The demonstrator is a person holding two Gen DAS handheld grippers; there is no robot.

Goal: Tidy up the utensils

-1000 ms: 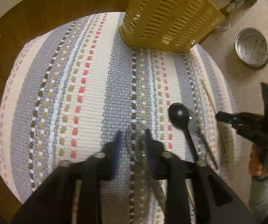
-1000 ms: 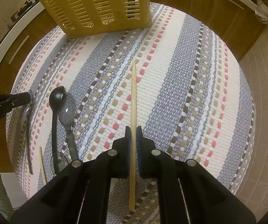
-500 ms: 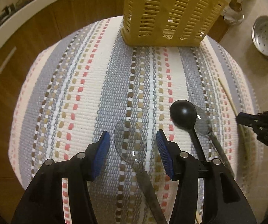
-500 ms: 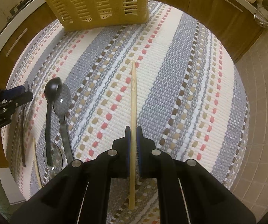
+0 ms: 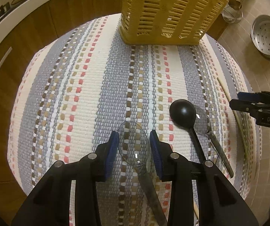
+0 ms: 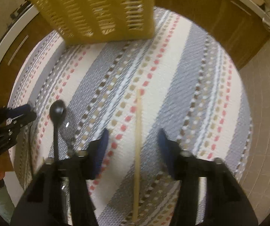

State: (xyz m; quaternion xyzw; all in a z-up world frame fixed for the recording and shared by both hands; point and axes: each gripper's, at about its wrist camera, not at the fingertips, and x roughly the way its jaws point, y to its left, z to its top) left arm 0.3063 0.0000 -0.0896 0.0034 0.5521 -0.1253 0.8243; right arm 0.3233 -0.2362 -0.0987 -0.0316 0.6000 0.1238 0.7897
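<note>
A clear spoon (image 5: 133, 144) lies on the striped mat (image 5: 101, 86) at the near middle, bowl pointing far, its dark handle running back under the tool. The left gripper (image 5: 134, 146) straddles that bowl, and its jaws are closing; the blue pads (image 5: 154, 146) sit just beside the rim on each side, and whether they already touch it I cannot tell. To the right lie a black spoon (image 5: 183, 112) and a second clear spoon (image 5: 202, 119), their bowls overlapping. Further right, a wooden chopstick (image 6: 138, 141) lies flat on the mat between the spread fingers of the right gripper (image 6: 133, 143), whose jaws are opening with nothing pinched. The yellow slotted basket (image 5: 170, 13) stands at the far edge of the mat, well apart from all the utensils.

The risk is in the left grip. The bowl is smooth, curved and thin, so pads closing on its widest part could squeeze it out forward or tip it, and the long handle would then swing toward the black spoon. A hold nearer the neck looks safer. The chopstick is round, so a brush from the right fingers could roll it.
</note>
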